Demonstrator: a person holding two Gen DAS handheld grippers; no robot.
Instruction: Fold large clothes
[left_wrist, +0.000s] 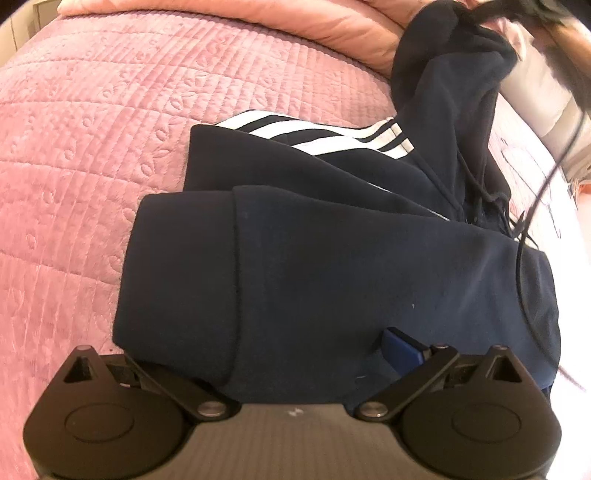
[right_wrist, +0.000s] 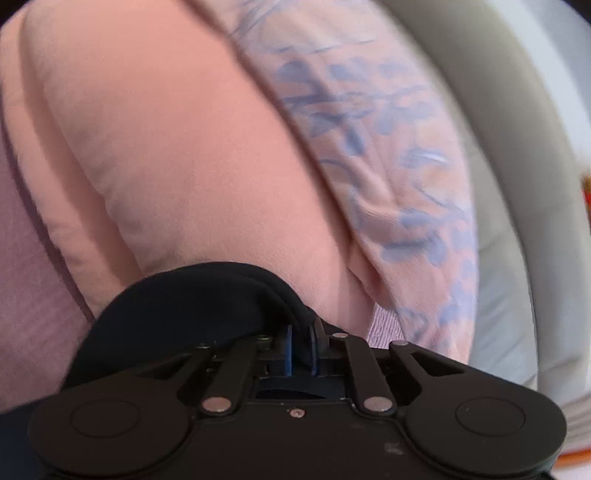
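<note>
Hood fold in progress on a partly folded garment.

The navy fleece hooded sweatshirt with white sleeve stripes (left_wrist: 332, 236) is lying on the bed's pink quilted velvet bedspread (left_wrist: 92, 147), body and sleeves already gathered into a compact rectangle. The left gripper (left_wrist: 258, 350) is resting spread wide at the six o'clock hem, gripping nothing visible. The right gripper (right_wrist: 301, 350) is pinching navy hood fabric between nearly closed fingers, lifted toward one o'clock before the peach pillow (right_wrist: 184, 147). Judged remaining: laying the hood down and a final fold.
</note>
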